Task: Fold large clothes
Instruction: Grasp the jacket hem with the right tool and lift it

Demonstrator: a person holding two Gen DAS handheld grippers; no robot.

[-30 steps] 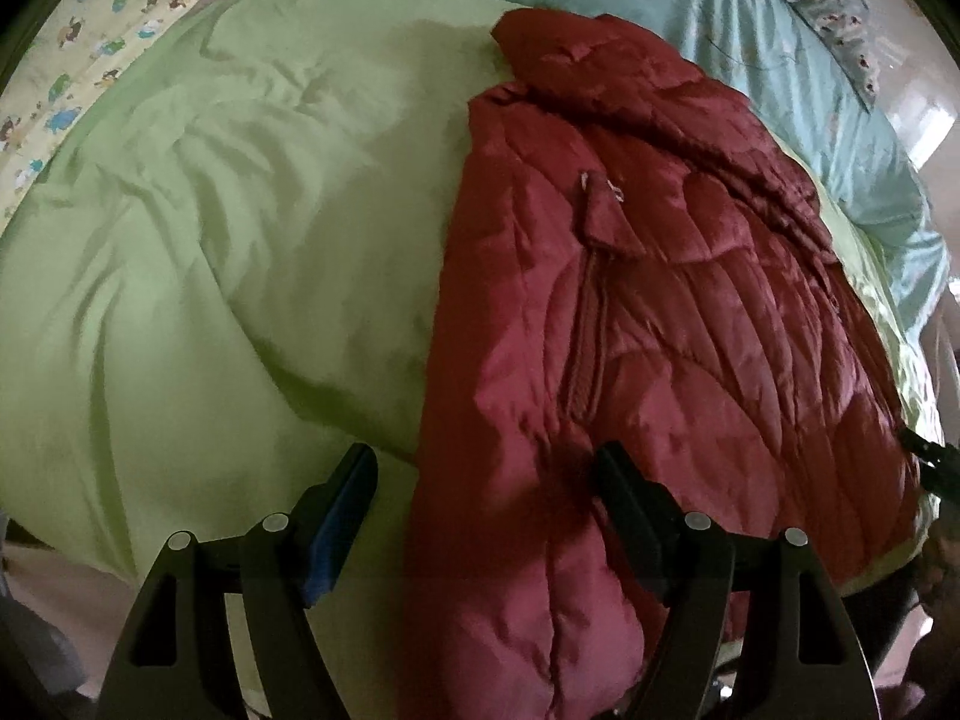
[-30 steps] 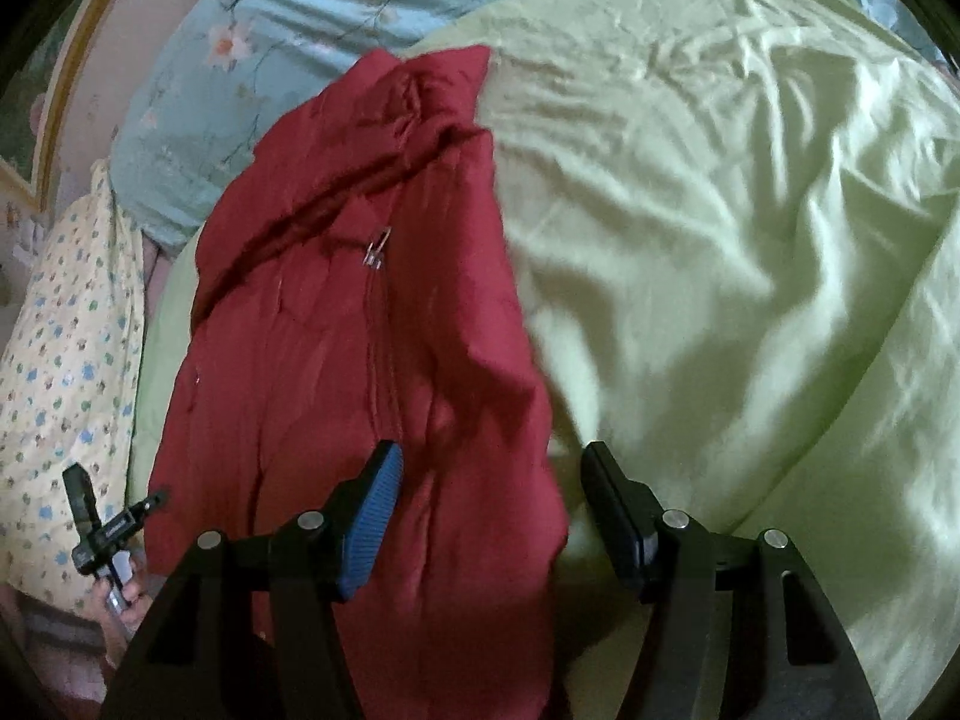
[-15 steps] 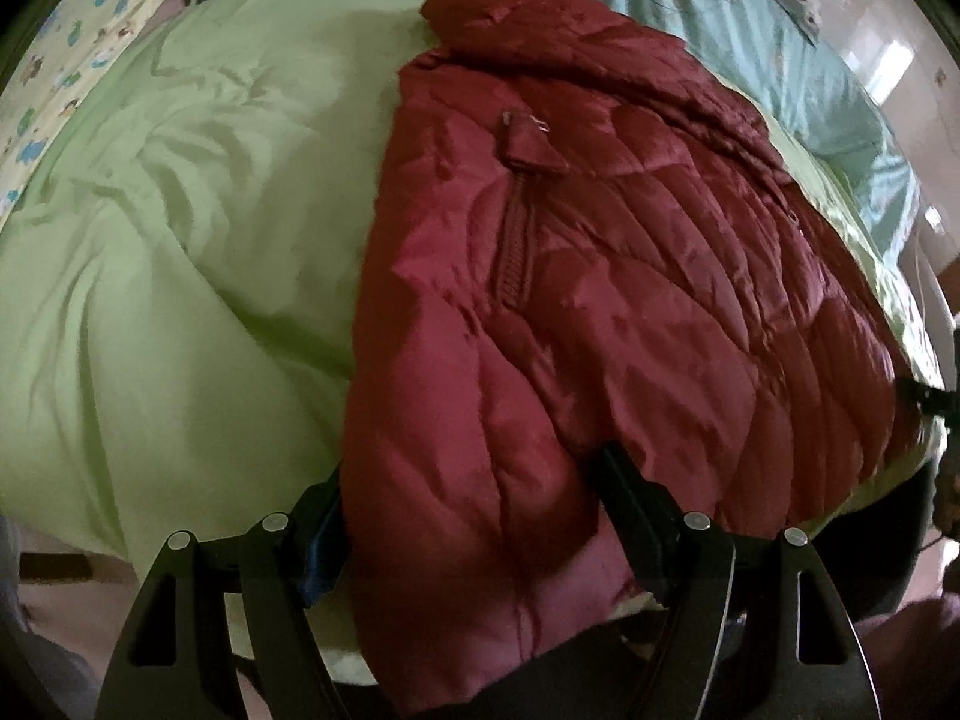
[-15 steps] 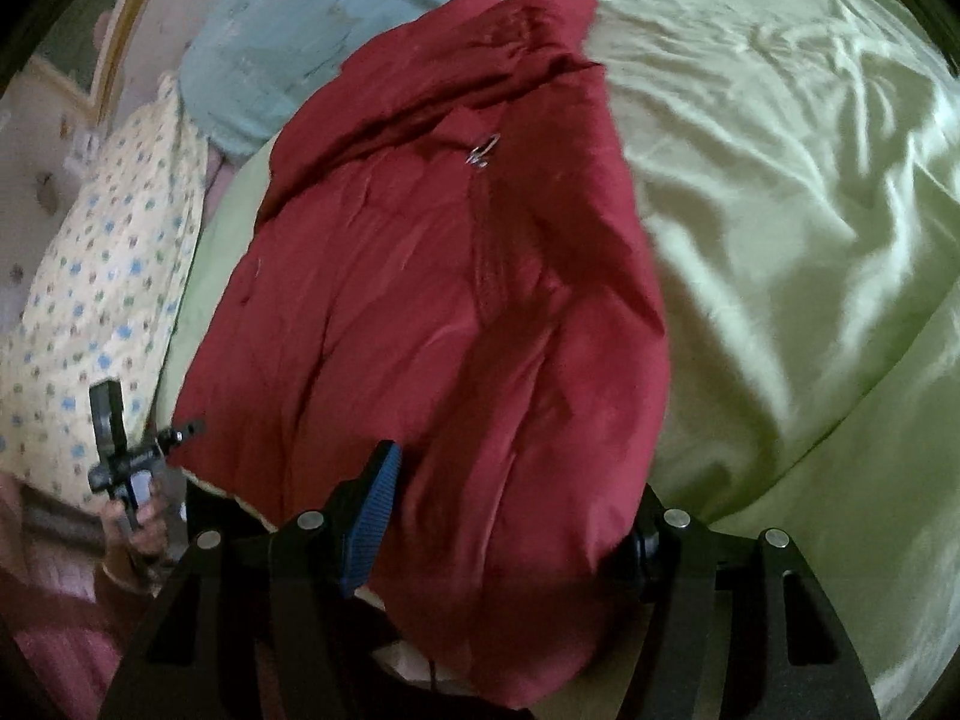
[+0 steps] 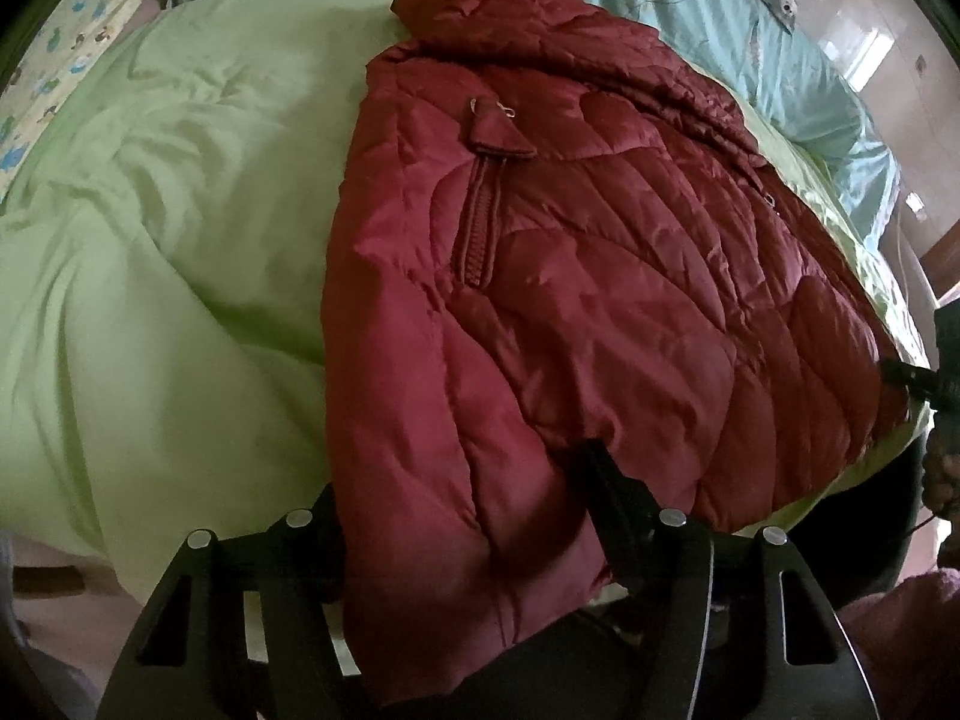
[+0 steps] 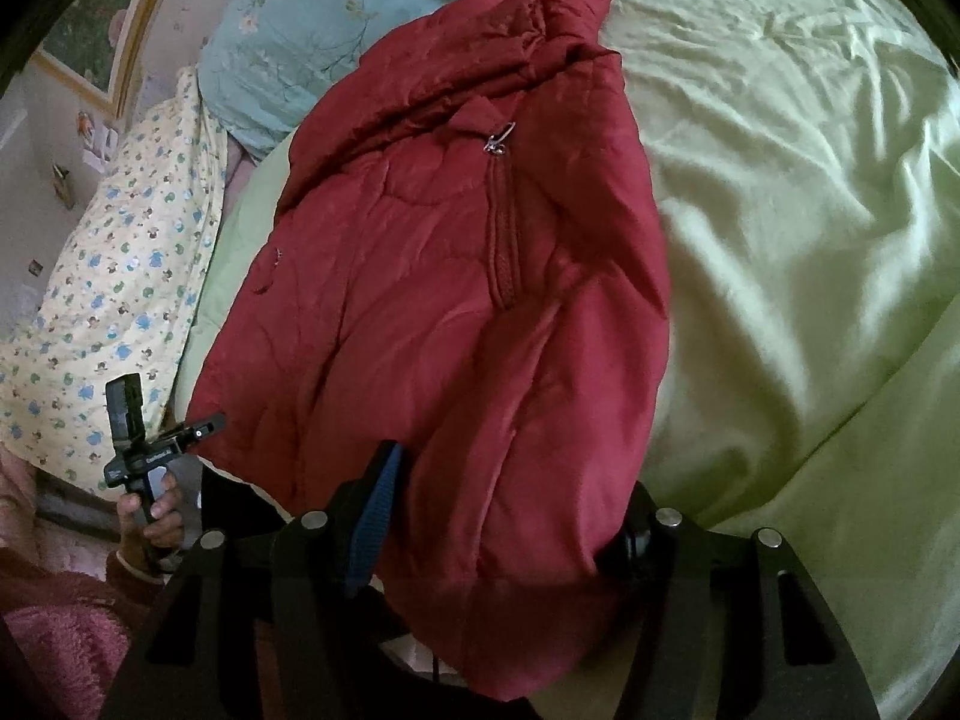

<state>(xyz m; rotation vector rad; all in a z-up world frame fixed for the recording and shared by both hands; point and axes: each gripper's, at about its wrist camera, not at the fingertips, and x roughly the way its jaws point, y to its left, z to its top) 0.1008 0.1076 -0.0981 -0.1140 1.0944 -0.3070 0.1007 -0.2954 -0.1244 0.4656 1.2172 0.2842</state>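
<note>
A dark red quilted puffer jacket (image 5: 600, 276) lies on a light green duvet (image 5: 168, 228), zipper up and collar at the far end. It also shows in the right wrist view (image 6: 450, 300). My left gripper (image 5: 468, 516) has its jaws wide apart, with a bottom corner of the jacket bulging between them. My right gripper (image 6: 510, 510) is also wide apart, with the other bottom corner of the jacket draped between its fingers. The jaws are not closed on the cloth in either view.
A pale blue floral pillow (image 6: 300, 18) lies beyond the collar. A yellow printed pillow (image 6: 120, 276) lies beside the jacket. The left gripper and the hand holding it (image 6: 150, 468) show at the bed's edge in the right wrist view. The green duvet (image 6: 810, 210) spreads wide.
Both grippers have moved to the jacket's bottom corners. The hem now fills the gap between each pair of fingers, where a second ago it lay only partly there.
</note>
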